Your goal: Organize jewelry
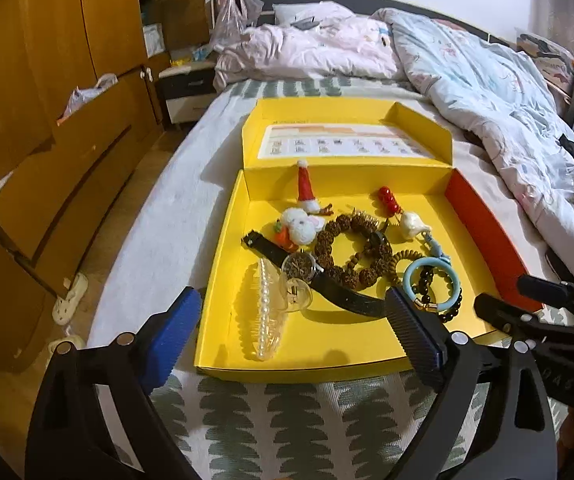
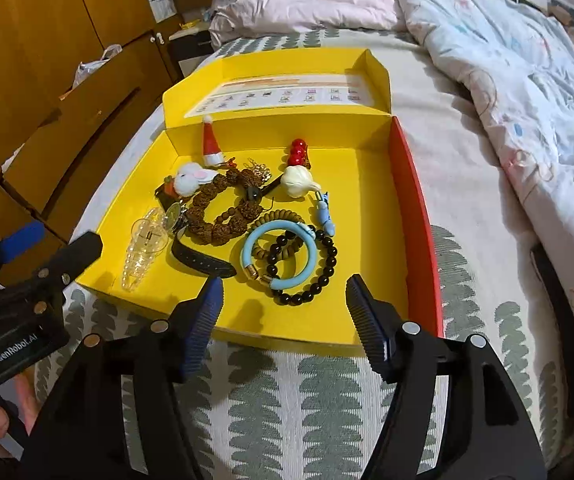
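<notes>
An open yellow box [image 1: 223, 280] [image 2: 371, 240] lies on the bed and holds a heap of jewelry. In it are a pearl hair clip [image 1: 267, 316] [image 2: 143, 252], a black watch [image 1: 307, 272] [image 2: 203, 260], a brown bead bracelet [image 1: 351, 252] [image 2: 223, 216], a blue bangle [image 1: 427, 280] [image 2: 279, 256], a black bead bracelet [image 2: 319, 280], a Santa hat charm [image 1: 307, 188] [image 2: 211, 142], a white plush charm [image 1: 299, 226] [image 2: 191, 178] and red beads [image 1: 389, 198] [image 2: 298, 152]. My left gripper [image 1: 295, 332] is open and empty at the box's near edge. My right gripper [image 2: 283, 312] is open and empty over the near right part.
The box sits on a bedspread [image 2: 319, 396] with a green leaf pattern. A crumpled duvet [image 1: 487, 80] lies at the right and far end. Wooden wardrobes [image 1: 47, 120] stand to the left, with slippers [image 1: 69, 300] on the floor. The right gripper shows at the left view's edge [image 1: 547, 308].
</notes>
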Available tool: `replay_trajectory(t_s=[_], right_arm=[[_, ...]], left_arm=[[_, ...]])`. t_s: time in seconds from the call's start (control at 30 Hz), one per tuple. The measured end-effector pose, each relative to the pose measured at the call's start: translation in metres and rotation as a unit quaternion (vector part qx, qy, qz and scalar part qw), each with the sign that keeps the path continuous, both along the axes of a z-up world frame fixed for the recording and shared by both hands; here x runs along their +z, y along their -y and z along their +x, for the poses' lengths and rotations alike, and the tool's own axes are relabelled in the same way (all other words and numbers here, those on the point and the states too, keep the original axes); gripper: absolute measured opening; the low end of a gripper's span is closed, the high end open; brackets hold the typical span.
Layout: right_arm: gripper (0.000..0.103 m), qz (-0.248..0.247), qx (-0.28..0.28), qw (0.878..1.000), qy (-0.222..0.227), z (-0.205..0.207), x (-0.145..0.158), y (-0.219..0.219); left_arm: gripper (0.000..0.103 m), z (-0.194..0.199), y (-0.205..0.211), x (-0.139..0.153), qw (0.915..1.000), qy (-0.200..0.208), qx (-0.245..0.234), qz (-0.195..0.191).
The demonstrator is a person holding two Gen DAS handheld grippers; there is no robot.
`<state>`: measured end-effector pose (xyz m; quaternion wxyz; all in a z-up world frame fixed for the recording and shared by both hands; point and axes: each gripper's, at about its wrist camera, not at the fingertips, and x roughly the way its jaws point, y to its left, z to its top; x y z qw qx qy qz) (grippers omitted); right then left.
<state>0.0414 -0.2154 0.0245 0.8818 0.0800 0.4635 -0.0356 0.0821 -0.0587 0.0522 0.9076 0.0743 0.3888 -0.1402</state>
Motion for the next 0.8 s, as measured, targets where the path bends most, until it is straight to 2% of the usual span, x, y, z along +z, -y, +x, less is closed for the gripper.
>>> replay_trajectory(t_s=[0.2,0.4,0.5,0.6,0.73,0.8], right_arm=[[0.067,-0.008,-0.002,1.0,0.0,-0.009,-0.002,-0.009],[0.067,-0.018,0.003,1.0,0.0,-0.017,-0.004,-0.017],[0.075,-0.031,0.001,1.0,0.002,-0.021,-0.008,-0.022],[0.078,-0.04,0.004,0.999,0.012,-0.026,-0.01,-0.027],[0.078,-0.038,0.004,0.999,0.017,-0.031,-0.01,-0.031],[0.082,-0.04,0.003,0.999,0.019,-0.032,-0.01,-0.033]], left_arm=[[0.097,-0.009,-0.004,0.01,0.9996,0.027,-0.003,0.005],[0.097,-0.013,-0.01,0.011,0.9995,0.032,0.001,0.005],[0.097,-0.017,-0.01,0.011,0.9989,0.042,0.007,0.018],[0.097,-0.021,-0.01,0.011,0.9984,0.049,0.008,0.027],[0.097,-0.024,-0.014,0.012,0.9989,0.043,0.01,0.015],[0.097,-0.025,-0.014,0.013,0.9988,0.045,0.011,0.012]])
